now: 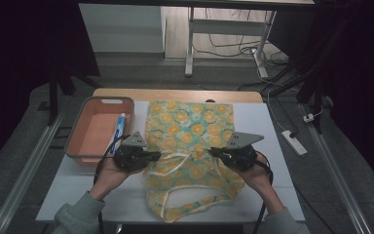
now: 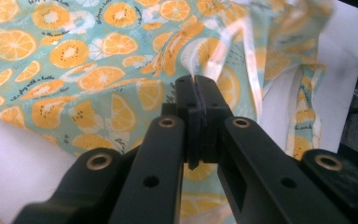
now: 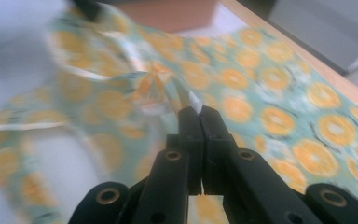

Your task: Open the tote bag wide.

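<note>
A teal fabric bag [image 1: 190, 126] printed with orange slices lies on the white tabletop [image 1: 268, 146], its cream handles [image 1: 195, 204] trailing toward the near edge. My left gripper [image 1: 158, 156] is shut on a fold at the bag's left side, where the cloth [image 2: 74, 56] rises out of the closed tips [image 2: 196, 80]. My right gripper [image 1: 212, 152] pinches the bag's mouth from the right. In the right gripper view its tips [image 3: 199, 111] are shut on a pale edge of the blurred cloth [image 3: 270, 93], which is lifted off the table.
An orange basket [image 1: 78, 146] stands at the table's left with a toothpaste tube [image 1: 119, 129] inside, close to my left hand. The basket [image 3: 168, 14] also appears in the right gripper view. A power strip [image 1: 293, 141] lies on the floor to the right.
</note>
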A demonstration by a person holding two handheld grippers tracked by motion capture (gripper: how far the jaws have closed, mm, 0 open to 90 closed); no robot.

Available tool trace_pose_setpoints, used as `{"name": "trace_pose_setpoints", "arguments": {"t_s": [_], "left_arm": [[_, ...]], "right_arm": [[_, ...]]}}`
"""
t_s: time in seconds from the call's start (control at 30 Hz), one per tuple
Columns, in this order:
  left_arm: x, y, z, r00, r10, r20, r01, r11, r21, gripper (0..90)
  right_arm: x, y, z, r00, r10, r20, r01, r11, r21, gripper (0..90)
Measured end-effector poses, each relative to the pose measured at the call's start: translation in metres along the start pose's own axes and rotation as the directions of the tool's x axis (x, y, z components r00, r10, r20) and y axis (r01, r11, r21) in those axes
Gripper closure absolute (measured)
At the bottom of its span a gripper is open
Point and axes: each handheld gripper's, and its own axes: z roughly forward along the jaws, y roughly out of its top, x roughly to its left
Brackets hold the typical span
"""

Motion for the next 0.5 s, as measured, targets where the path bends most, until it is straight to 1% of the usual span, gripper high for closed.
{"name": "trace_pose_setpoints", "arguments": {"t_s": [0.07, 0.1, 0.13, 0.17, 0.2, 0.27, 0.3, 0.33, 0.37, 0.4, 0.43, 0.47, 0.5], "left_arm": [[0.0, 0.0, 0.002, 1.0, -0.002, -0.001, 0.002, 1.0, 0.003, 88.2], [0.001, 0.0, 0.005, 1.0, 0.0, -0.002, 0.0, 0.9999, 0.012, 88.2], [0.001, 0.001, 0.008, 1.0, -0.003, 0.0, 0.003, 0.9999, 0.014, 88.2], [0.001, 0.001, 0.011, 1.0, -0.005, 0.003, 0.005, 0.9998, 0.021, 88.2], [0.001, 0.001, 0.013, 1.0, -0.005, 0.005, 0.005, 0.9996, 0.027, 88.2], [0.001, 0.002, 0.02, 1.0, -0.004, 0.002, 0.003, 0.999, 0.044, 88.2], [0.001, 0.002, 0.024, 1.0, -0.001, 0.003, 0.0, 0.9985, 0.054, 88.2], [0.001, 0.003, 0.029, 1.0, -0.002, 0.003, 0.002, 0.9981, 0.062, 88.1], [0.002, 0.003, 0.035, 1.0, -0.002, 0.001, 0.001, 0.9973, 0.073, 87.9], [0.002, 0.003, 0.039, 1.0, -0.001, -0.002, 0.001, 0.9967, 0.082, 87.9], [0.003, 0.004, 0.048, 0.9999, 0.002, -0.011, -0.001, 0.9946, 0.104, 87.8], [0.003, 0.004, 0.048, 0.9999, 0.002, -0.011, -0.001, 0.9946, 0.104, 87.8], [0.004, 0.003, 0.053, 0.9999, -0.003, -0.01, 0.004, 0.9936, 0.112, 87.7]], "right_arm": [[-0.014, -0.006, 0.012, 0.9991, 0.037, 0.019, -0.037, 0.999, 0.025, 88.5], [-0.014, -0.006, 0.012, 0.9991, 0.037, 0.019, -0.037, 0.999, 0.025, 88.5], [-0.021, -0.009, 0.018, 0.998, 0.058, 0.023, -0.059, 0.998, 0.036, 88.6], [-0.036, -0.02, 0.034, 0.9942, 0.102, 0.034, -0.104, 0.992, 0.073, 88.5], [-0.04, -0.024, 0.039, 0.9922, 0.12, 0.034, -0.122, 0.989, 0.086, 88.5], [-0.049, -0.037, 0.053, 0.9876, 0.154, 0.034, -0.157, 0.979, 0.129, 88.5], [-0.049, -0.037, 0.053, 0.9876, 0.154, 0.034, -0.157, 0.979, 0.129, 88.5], [-0.052, -0.043, 0.059, 0.9847, 0.171, 0.031, -0.174, 0.972, 0.157, 88.5], [-0.056, -0.056, 0.07, 0.9812, 0.191, 0.026, -0.192, 0.962, 0.195, 88.5], [-0.056, -0.059, 0.072, 0.9796, 0.199, 0.028, -0.2, 0.958, 0.206, 88.5], [-0.057, -0.063, 0.075, 0.9784, 0.205, 0.028, -0.206, 0.953, 0.222, 88.5], [-0.057, -0.066, 0.078, 0.9775, 0.209, 0.03, -0.21, 0.949, 0.235, 88.4], [-0.057, -0.069, 0.08, 0.9767, 0.212, 0.036, -0.214, 0.945, 0.246, 88.0]]}}
